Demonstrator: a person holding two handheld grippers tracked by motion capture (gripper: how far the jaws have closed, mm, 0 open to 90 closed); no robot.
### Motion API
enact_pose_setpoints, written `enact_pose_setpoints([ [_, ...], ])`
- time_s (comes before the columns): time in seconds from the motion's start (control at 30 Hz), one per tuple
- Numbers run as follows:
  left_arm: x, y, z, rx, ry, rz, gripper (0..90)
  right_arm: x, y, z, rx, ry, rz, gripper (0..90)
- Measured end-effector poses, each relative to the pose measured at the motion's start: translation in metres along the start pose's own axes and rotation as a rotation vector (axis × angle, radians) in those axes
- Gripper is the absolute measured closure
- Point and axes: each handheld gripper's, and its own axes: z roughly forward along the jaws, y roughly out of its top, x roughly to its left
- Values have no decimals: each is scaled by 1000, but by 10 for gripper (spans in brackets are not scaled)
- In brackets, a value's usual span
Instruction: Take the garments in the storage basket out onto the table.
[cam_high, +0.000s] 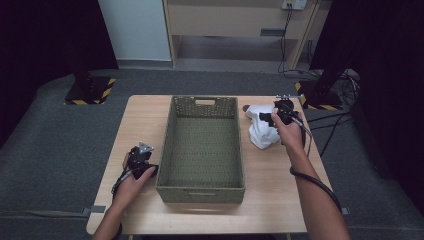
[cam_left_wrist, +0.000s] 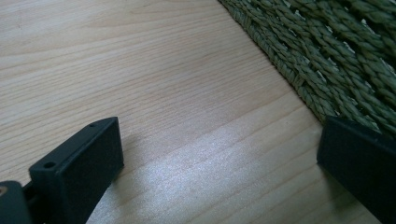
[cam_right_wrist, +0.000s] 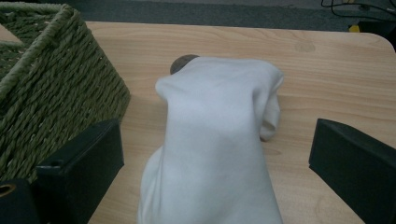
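Hovering at the right of the high frame, the right gripper (cam_high: 281, 113) sits over the crumpled white cloth (cam_high: 261, 129), which lies on the pale wooden table (cam_high: 280, 200) just beside the right wall of the green woven rectangular basket (cam_high: 203, 186). In the right gripper view its jaws stand spread wide, the white cloth (cam_right_wrist: 215, 149) rising between them, not yet pinched. Lower left of the high frame, the left gripper (cam_high: 140, 159) rests by the basket's left wall; the left gripper view shows its jaws spread too, bare tabletop between them and the basket's weave (cam_left_wrist: 336, 51) at upper right. The risk from here, likely: closing on only a thin fold, so the soft cloth slips free or drags across the table. Something dark and rounded (cam_right_wrist: 183, 62) peeks from behind the cloth; it could roll or be knocked if the cloth is lifted carelessly.
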Motion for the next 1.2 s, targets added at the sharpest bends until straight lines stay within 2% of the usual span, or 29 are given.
enact_pose_setpoints([
  [0.17,0,0,0,0,2,-2,0,0,-8,-11,-4,16,19,29],
  [0.33,-1,0,0,0,4,-4,0,4,-16,-23,-18,31,-6,29],
  [0.53,-1,0,0,0,4,-4,0,10,-14,-37,-49,40,-40,25],
  [0.9,0,0,0,0,3,-3,0,19,-21,-49,-68,70,-76,25],
  [1.2,-1,0,0,0,4,-4,0,23,-41,-61,-72,95,-105,25],
])
